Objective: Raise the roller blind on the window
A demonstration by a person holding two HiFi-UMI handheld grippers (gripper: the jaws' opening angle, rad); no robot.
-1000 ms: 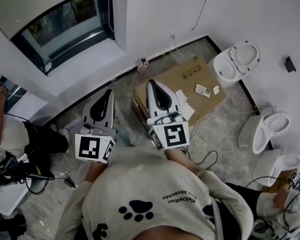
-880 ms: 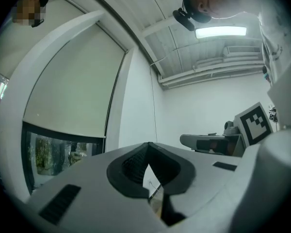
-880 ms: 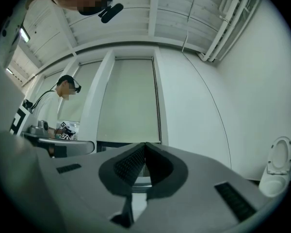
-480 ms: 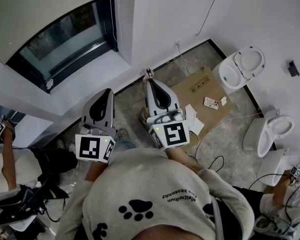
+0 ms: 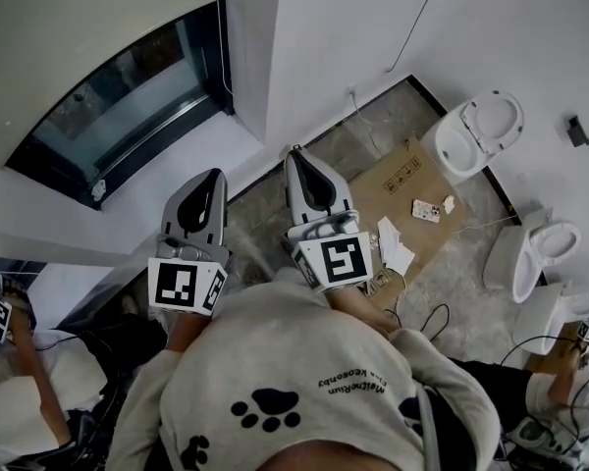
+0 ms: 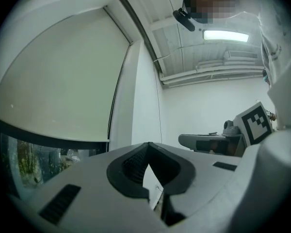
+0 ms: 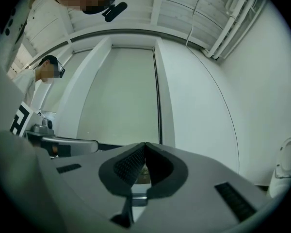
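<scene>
The roller blind (image 5: 79, 37) hangs most of the way down the window (image 5: 128, 101), leaving only a strip of glass bare below its bottom bar. It lies ahead of and above both claws, well apart from them, and neither touches it. A thin dark vertical line at the blind's right edge, likely its pull cord (image 6: 115, 96), runs top to bottom. It sits slightly left of where the left claw (image 5: 213, 177) points and slightly right of where the right claw (image 5: 296, 155) points, so neither hand is clearly nearer. Both claws are clenched, pads together, holding nothing. The coming move looks like a reach forward to that cord.
</scene>
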